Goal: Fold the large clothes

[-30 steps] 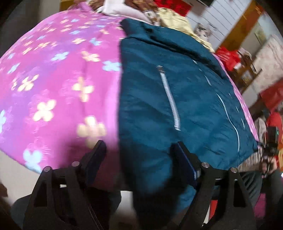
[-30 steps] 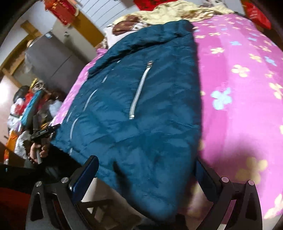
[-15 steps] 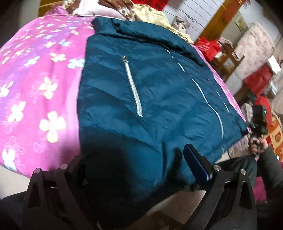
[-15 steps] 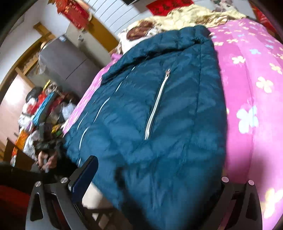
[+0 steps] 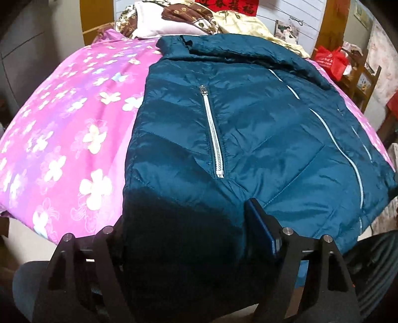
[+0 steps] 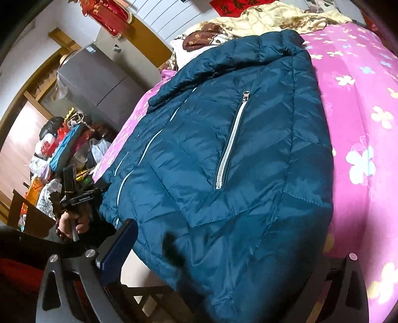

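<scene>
At 6 o'clock in the left wrist view, the left hand-held gripper point(image 5: 189, 238) sits spread wide with the near hem of the teal jacket point(image 5: 248, 129) filling the gap between its 2 fingers; its left finger is buried under the cloth, so whether it is pinching yet cannot be told. The right hand-held gripper point(image 6: 231, 251) is likewise open wide, straddling the hem corner at its own 6 o'clock, right finger hidden by fabric. From there the jacket runs toward 12 o'clock, front up, its pocket zipper point(image 5: 212, 139) shut, lying on the pink flowered bedspread point(image 5: 62, 139) with the collar toward the pillows point(image 5: 174, 22). Compared with 1 second ago, both tools have slid inward along the hem: the left then framed the jacket's side edge and bare bedspread, now only cloth; the right then had bedspread showing inside its right finger. This probably means both are placed for a hem grasp, so the fold toward the collar has not begun.
</scene>
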Action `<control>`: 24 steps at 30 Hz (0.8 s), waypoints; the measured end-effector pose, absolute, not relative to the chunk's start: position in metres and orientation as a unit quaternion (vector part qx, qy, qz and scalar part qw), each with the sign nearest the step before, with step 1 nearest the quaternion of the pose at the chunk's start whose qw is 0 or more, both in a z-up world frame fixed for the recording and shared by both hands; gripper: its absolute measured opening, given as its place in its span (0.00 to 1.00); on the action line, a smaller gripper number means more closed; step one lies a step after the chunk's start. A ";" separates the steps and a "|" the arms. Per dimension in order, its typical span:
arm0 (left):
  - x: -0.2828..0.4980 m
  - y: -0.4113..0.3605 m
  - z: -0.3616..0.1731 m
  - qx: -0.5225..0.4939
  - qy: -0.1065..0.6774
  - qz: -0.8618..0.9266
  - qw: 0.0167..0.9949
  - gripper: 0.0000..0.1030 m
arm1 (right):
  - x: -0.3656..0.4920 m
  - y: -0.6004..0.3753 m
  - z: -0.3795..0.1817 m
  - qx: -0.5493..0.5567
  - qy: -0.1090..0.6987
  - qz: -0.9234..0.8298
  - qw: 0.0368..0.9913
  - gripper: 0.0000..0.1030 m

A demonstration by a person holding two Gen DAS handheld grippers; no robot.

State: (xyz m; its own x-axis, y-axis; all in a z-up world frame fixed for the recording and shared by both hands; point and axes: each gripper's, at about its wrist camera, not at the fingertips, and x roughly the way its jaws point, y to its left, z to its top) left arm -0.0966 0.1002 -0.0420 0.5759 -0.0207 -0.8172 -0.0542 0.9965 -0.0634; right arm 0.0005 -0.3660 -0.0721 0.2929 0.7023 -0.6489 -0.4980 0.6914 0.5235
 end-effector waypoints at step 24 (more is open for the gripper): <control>-0.099 0.097 -0.043 -0.035 0.452 0.016 0.891 0.81 | -0.002 -0.355 -0.072 0.087 0.460 0.368 0.803 1.00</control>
